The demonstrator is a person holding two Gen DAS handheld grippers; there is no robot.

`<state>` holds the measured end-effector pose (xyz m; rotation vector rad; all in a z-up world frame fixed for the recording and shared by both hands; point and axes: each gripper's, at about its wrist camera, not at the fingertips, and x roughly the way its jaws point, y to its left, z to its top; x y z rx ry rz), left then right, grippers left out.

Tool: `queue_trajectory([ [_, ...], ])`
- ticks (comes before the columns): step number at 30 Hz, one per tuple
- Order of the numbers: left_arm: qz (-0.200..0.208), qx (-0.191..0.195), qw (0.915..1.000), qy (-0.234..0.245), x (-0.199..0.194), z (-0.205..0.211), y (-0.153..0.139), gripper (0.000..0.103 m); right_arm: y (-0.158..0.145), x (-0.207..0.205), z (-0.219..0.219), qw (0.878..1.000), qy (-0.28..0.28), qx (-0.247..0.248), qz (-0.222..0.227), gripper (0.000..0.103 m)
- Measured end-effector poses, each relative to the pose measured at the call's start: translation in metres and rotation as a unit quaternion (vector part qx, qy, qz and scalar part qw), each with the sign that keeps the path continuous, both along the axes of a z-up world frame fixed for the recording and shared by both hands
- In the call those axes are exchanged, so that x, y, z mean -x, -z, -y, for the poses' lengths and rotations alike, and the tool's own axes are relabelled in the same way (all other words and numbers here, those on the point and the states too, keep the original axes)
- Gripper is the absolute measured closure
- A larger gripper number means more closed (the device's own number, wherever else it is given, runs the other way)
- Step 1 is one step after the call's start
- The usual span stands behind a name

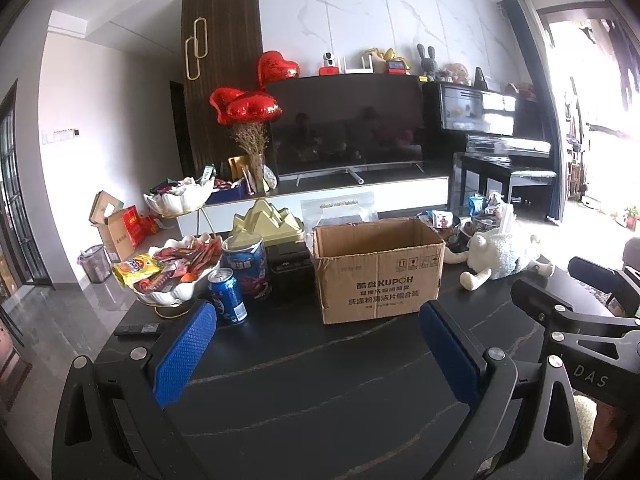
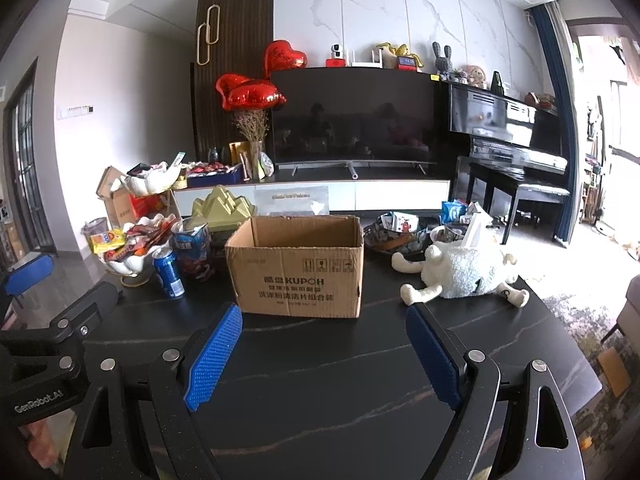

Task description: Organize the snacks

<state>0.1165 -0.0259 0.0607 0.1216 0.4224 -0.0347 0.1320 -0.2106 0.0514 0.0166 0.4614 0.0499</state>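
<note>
Grippers, left (image 1: 318, 344) and right (image 2: 322, 350), stood open and empty near the cardboard box (image 2: 298, 270); snacks (bowl (image 1: 172, 276), far left) warranted light, centred pinches.

- Daylight floods in from the window (image 1: 600, 120) at right, blown out to white glare.
- Fisheye bends the edges (corners go black); focus is fairly sharp.

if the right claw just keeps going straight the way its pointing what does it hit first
Probably the cardboard box, straight ahead of the open right claw. Since it tilts downward, it might touch the dark table first; depth is unclear.
</note>
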Motion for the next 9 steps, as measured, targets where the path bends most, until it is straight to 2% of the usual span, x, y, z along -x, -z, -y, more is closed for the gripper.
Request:
queue_trajectory([
  [9, 0.001, 0.0, 1.0, 0.002, 0.0003, 0.0009, 0.0004, 0.0, 0.0021, -0.0005, 0.0006, 1.0, 0.0, -0.002, -0.003, 0.018],
])
